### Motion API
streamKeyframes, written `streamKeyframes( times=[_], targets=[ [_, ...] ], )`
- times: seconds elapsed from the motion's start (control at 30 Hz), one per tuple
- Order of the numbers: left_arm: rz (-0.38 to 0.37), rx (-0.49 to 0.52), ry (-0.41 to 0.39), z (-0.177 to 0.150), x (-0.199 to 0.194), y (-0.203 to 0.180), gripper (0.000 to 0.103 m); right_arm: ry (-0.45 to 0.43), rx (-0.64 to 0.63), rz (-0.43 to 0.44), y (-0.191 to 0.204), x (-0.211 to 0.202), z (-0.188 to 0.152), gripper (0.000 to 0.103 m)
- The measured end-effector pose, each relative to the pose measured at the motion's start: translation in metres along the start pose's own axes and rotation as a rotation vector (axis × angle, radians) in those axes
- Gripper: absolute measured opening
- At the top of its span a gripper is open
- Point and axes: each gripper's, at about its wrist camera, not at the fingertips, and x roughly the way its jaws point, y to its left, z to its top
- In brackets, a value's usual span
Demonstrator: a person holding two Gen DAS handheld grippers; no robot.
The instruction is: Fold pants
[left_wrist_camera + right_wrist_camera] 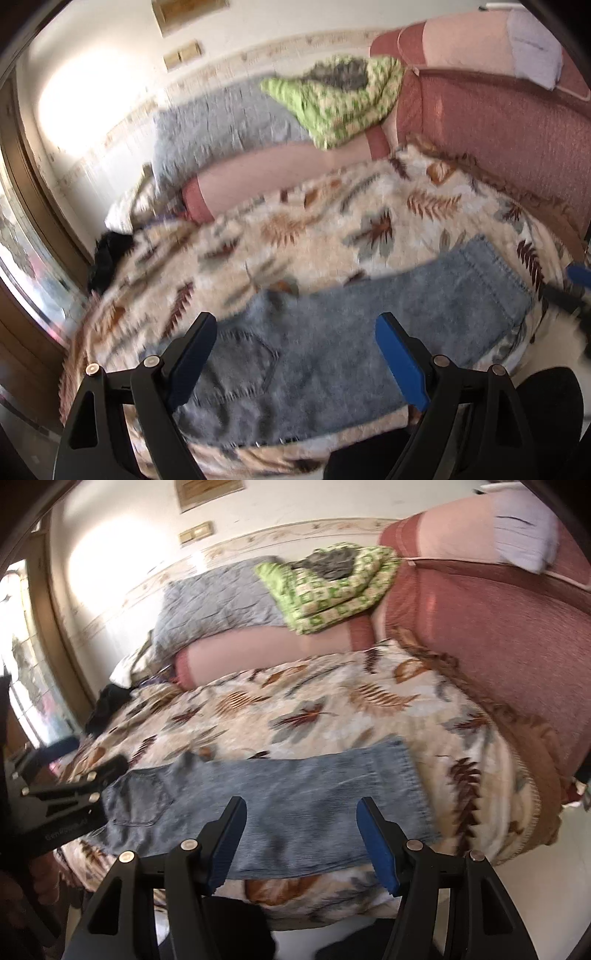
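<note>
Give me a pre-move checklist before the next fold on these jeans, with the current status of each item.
1. Left gripper open and empty: ok.
2. Right gripper open and empty: ok.
3. Jeans lying flat on the leaf-print blanket: ok, no big bunching visible.
4. Jeans already folded lengthwise, legs stacked: cannot tell, picture blurred.
5. Hem end free of other things: ok.
6. Green patterned cloth clear of the folding area: ok, it sits back on the pillows.

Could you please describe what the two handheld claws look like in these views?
The left claw and the right claw match: angular black plastic frames with cut-out openings, round silver pivot pins, and two fingers faced with ribbed blue pads. The left claw's body carries faint pale lettering, too blurred to read.
</note>
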Motion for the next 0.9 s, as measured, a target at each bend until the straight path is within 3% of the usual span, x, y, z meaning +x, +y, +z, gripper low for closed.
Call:
streamKeyframes(
  times=[0.17,0.3,0.37,0.6,0.9],
  targets=[
    [-0.018,-0.001,0.098,-0.012,0.020,-0.005,0.088,0.004,0.154,-0.116,-0.076,-0.011,-0.009,0.066],
    [-0.037,0.028,0.073,-0.008,0.017,-0.019,0.088,0.001,0.297,-0.177,-0.125,-0.020,-0.017,0.066],
    [-0.045,0.036,0.057,-0.005,0.015,-0.025,0.088,-0.008,0.317,-0.171,-0.131,-0.023,-0.015,0.066],
    [-0.046,0.033,0.028,0.000,0.009,-0.024,0.088,0.001,0.159,-0.052,-0.066,0.002,-0.004,0.066],
    [-0.012,-0.007,-0.014,0.006,0.012,-0.006,0.088,0.060,0.077,0.081,-0.003,0.053,-0.026,0.066]
  ],
)
